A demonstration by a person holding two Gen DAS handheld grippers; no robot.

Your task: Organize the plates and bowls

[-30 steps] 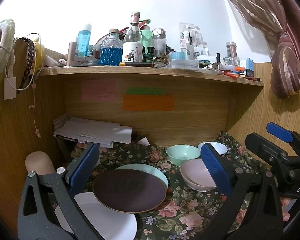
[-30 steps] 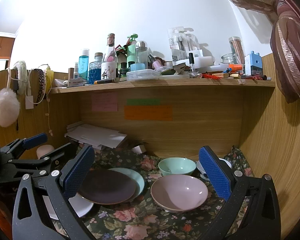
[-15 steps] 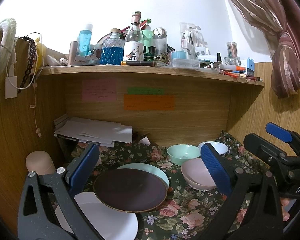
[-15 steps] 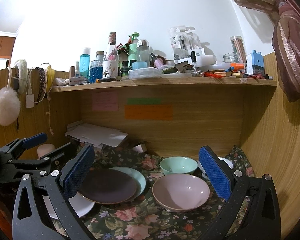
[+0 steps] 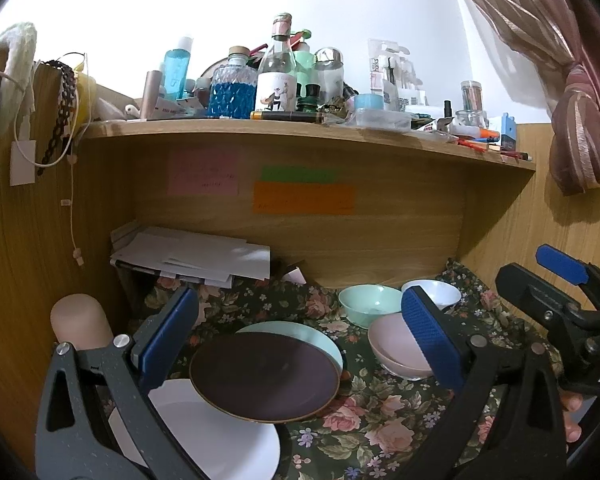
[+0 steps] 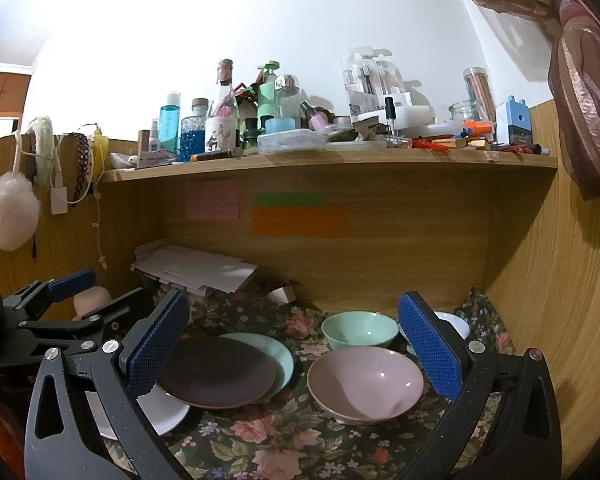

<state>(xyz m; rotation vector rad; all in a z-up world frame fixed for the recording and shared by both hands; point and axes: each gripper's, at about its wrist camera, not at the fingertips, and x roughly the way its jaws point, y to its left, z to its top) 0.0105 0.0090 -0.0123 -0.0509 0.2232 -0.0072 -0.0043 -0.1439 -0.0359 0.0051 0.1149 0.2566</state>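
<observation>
On the floral cloth (image 5: 364, 420) a dark brown plate (image 5: 264, 376) overlaps a mint plate (image 5: 320, 336) behind it and a white plate (image 5: 220, 444) in front. To the right stand a pink bowl (image 5: 392, 344), a mint bowl (image 5: 364, 300) and a white bowl (image 5: 440, 288). My left gripper (image 5: 300, 332) hangs open above the plates, holding nothing. My right gripper (image 6: 292, 344) is open above the pink bowl (image 6: 364, 380) and the dark brown plate (image 6: 216, 372), also holding nothing. The mint bowl (image 6: 360, 328) sits behind.
A wooden shelf (image 5: 300, 132) crowded with bottles runs overhead. A paper stack (image 5: 196, 256) lies at the back left beside a beige cylinder (image 5: 80, 320). Wooden walls close both sides. The right gripper's body (image 5: 560, 312) shows at the left view's right edge.
Both views shifted very slightly; the shelf items sit a touch lower in the right wrist view. Plates and bowls have not moved, and both grippers stay open.
</observation>
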